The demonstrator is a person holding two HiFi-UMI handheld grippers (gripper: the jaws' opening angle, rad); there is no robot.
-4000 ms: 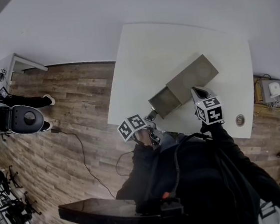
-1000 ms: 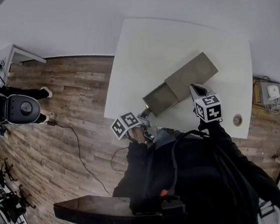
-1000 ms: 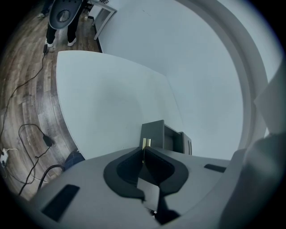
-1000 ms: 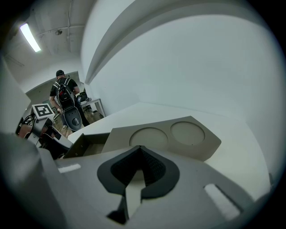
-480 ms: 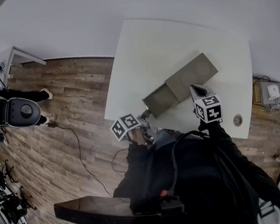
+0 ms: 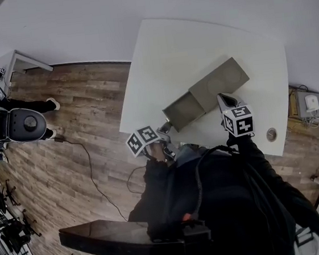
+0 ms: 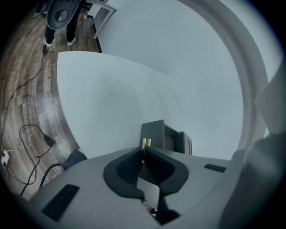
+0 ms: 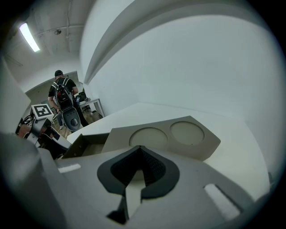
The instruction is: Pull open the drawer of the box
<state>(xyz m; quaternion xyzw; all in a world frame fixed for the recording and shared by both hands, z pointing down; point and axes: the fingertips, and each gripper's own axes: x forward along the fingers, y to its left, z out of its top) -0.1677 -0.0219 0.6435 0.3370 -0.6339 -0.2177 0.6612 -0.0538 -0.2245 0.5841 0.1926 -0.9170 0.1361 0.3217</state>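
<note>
Left gripper [image 7: 144,154] is pinching the drawer [image 7: 154,132] by its gold tab [image 7: 145,143]; best pulling straight back, with the right gripper [image 8: 142,157], clenched empty, steadying the box [image 8: 187,134] just ahead.

**Drawer out, near the table's left edge**

Your flat grey box [image 6: 219,86], with two round recesses on top, lies diagonally on the white table [image 6: 174,54]. Its drawer [image 6: 184,110] is drawn out toward the near-left edge, with a brass pull [image 7: 145,144] on its front.

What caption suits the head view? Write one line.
Left gripper grips the open drawer of a grey box on a white table; right gripper close beside it.
</note>
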